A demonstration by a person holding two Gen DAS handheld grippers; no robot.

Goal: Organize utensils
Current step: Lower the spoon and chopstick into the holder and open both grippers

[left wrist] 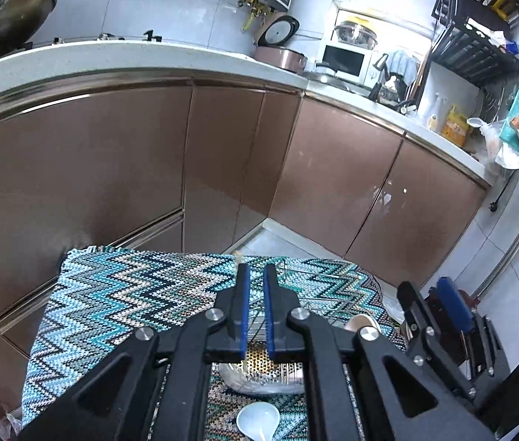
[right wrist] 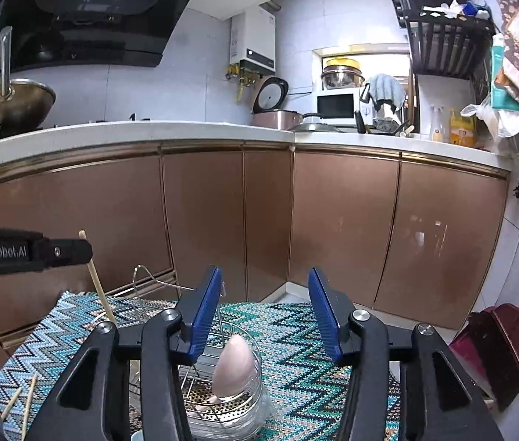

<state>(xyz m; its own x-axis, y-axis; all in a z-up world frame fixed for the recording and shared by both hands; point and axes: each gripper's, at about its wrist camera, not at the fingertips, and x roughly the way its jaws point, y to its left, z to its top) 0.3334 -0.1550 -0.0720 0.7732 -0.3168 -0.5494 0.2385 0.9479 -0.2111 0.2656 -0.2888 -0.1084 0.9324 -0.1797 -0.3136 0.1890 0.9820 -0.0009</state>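
A wire utensil holder [right wrist: 256, 364] with a perforated base stands on the zigzag-patterned mat [right wrist: 314, 349]. A pale pink spoon [right wrist: 232, 364] stands upright in it. My right gripper [right wrist: 265, 275] hangs just above the holder, open, with the spoon below the gap and untouched. At the left, my left gripper [right wrist: 83, 251] is shut on a wooden chopstick [right wrist: 99, 290] that slants down towards the holder. In the left wrist view its pads [left wrist: 242, 294] stand almost together above the holder's base [left wrist: 259, 364]. A white spoon [left wrist: 257, 419] lies on the mat [left wrist: 112, 301].
Two loose chopsticks [right wrist: 28, 404] lie on the mat's left part. Brown cabinet doors [right wrist: 204, 220] and a white counter [right wrist: 131, 132] rise behind the table. A red dustpan [right wrist: 498, 352] leans at the right. The right gripper [left wrist: 426, 288] is close beside the left one.
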